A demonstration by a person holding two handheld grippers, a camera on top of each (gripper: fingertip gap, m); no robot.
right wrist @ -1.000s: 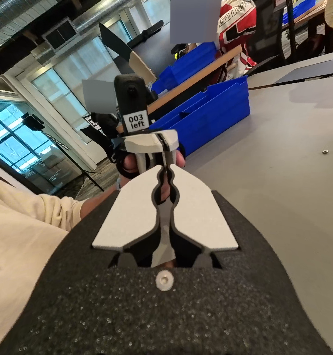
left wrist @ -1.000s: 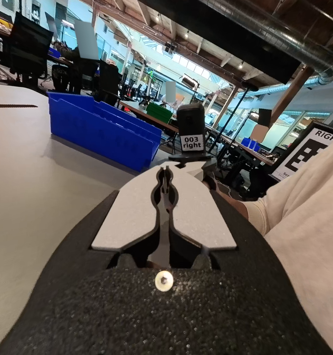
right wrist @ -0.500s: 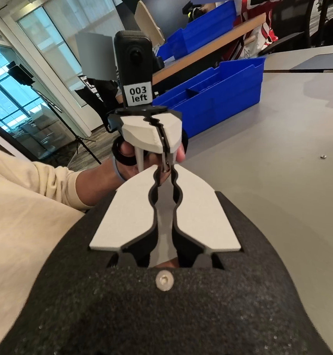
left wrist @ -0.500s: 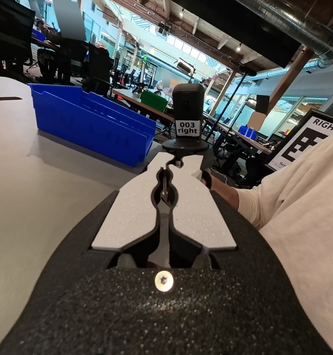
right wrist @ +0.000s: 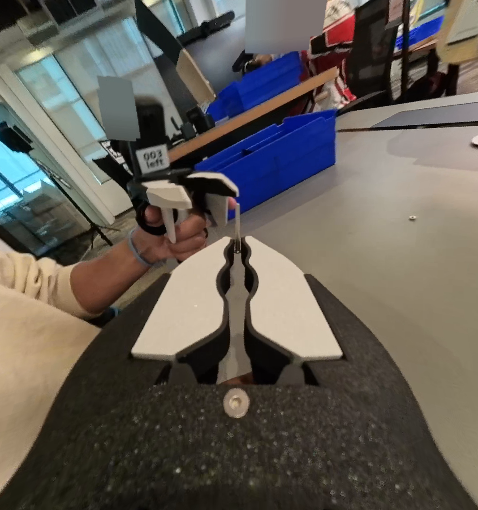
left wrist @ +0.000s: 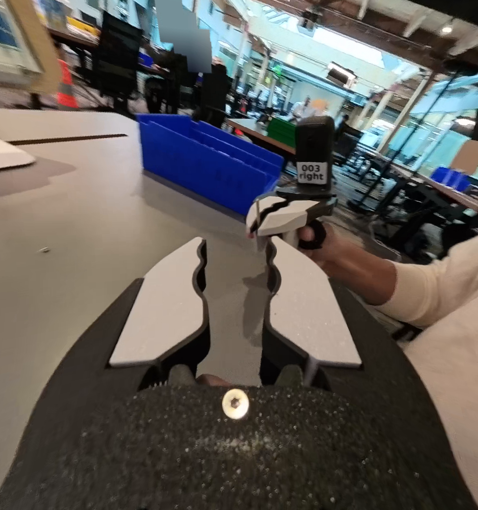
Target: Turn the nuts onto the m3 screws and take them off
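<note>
Left gripper (left wrist: 235,249) spread wide, empty; right gripper (right wrist: 238,245) clamped on screw (right wrist: 237,225). Blue bin (right wrist: 270,162) seen mid-frame behind, loose nut (right wrist: 412,217) at right on table (right wrist: 397,270).

left tool (left wrist: 235,248): fingers spread wide | right tool (right wrist: 238,247): fingers pinched together at tips

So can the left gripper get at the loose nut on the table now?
Probably yes: the left gripper is open and empty, and the grey table between it and the nut lies bare. The nut sits off to its left.
</note>
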